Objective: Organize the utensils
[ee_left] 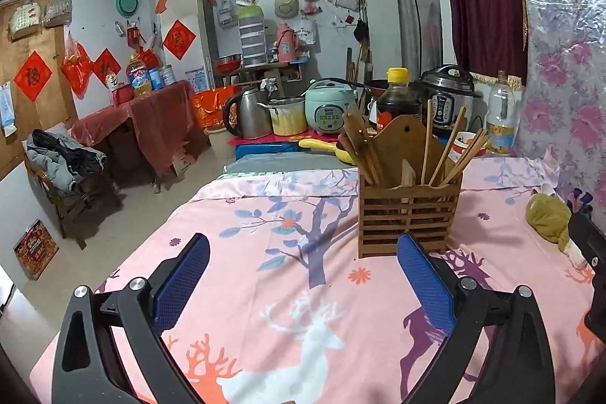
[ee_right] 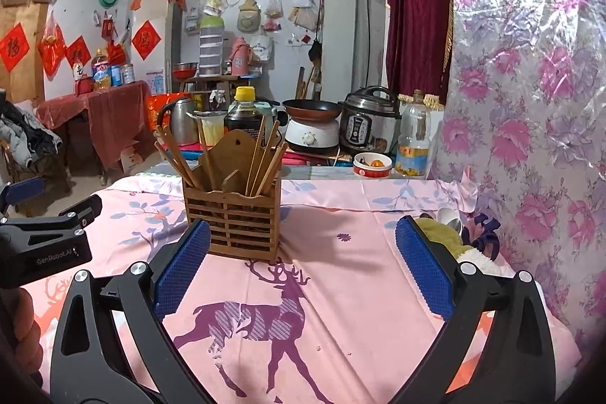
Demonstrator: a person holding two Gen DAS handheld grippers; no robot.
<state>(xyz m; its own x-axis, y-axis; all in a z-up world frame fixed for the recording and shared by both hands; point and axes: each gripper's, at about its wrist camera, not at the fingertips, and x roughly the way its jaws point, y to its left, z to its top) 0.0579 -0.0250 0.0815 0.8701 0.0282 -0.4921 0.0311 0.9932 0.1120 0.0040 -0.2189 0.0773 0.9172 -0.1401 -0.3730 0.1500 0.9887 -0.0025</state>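
Slatted brown wooden utensil holder (ee_left: 409,211) stands upright on the pink deer-print cloth (ee_left: 303,290), wooden chopsticks (ee_left: 449,148) sticking up inside. Left claw (ee_left: 303,284) and right claw (ee_right: 303,262) both wide open, empty, just short of the holder.

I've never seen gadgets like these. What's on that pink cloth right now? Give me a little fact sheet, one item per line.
Surface: pink cloth printed with deer and trees
Holder: slatted wooden utensil holder, upright on the cloth
Contents: wooden chopsticks leaning in it, tips up
Left gripper: open, empty, holder just beyond its right finger
Right gripper: open, empty, holder ahead near its left finger
Beside the wall: plush toy lying on the cloth
Behind: kettle, rice cooker, pressure cooker
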